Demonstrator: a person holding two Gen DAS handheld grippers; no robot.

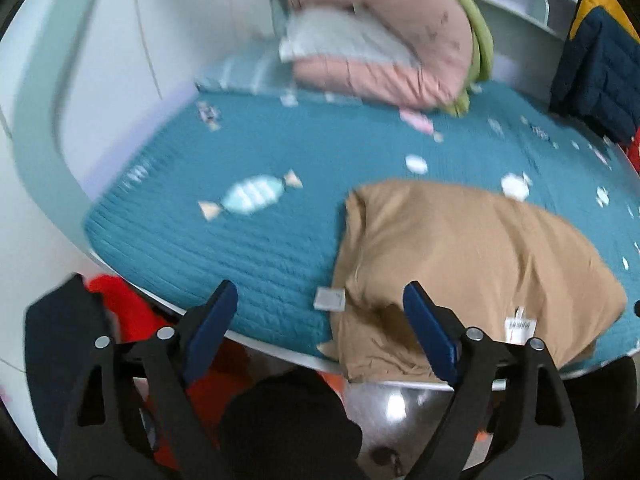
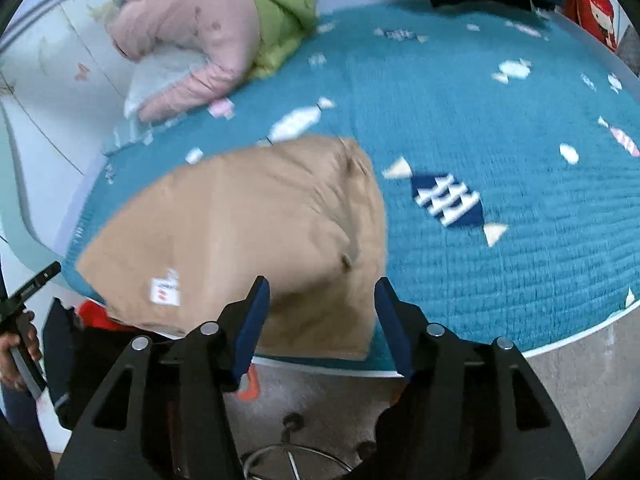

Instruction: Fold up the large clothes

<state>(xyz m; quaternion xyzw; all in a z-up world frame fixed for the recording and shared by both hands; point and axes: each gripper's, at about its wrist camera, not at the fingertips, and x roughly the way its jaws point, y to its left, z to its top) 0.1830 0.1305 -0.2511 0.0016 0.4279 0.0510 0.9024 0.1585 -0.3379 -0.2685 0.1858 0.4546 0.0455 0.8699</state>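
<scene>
Left gripper: jaws spread wide, nothing between them, held above the near edge of the bed. Right gripper: jaws likewise spread and holding nothing, positioned over the same near edge.

Tan garment: lies folded into a bulky bundle on the teal quilted bedspread, lower right of the left wrist frame, its near end reaching the bed's edge. A white care label shows on its near side. In the right wrist frame the same garment occupies the centre-left, directly ahead of the right gripper's tips; whether the tips touch the fabric cannot be told.

Pink quilted garment: heaped at the far side of the bed, upper centre of the left frame, with a green garment against it. A dark blue and yellow jacket sits at the upper right. Both frames are motion-blurred.
</scene>
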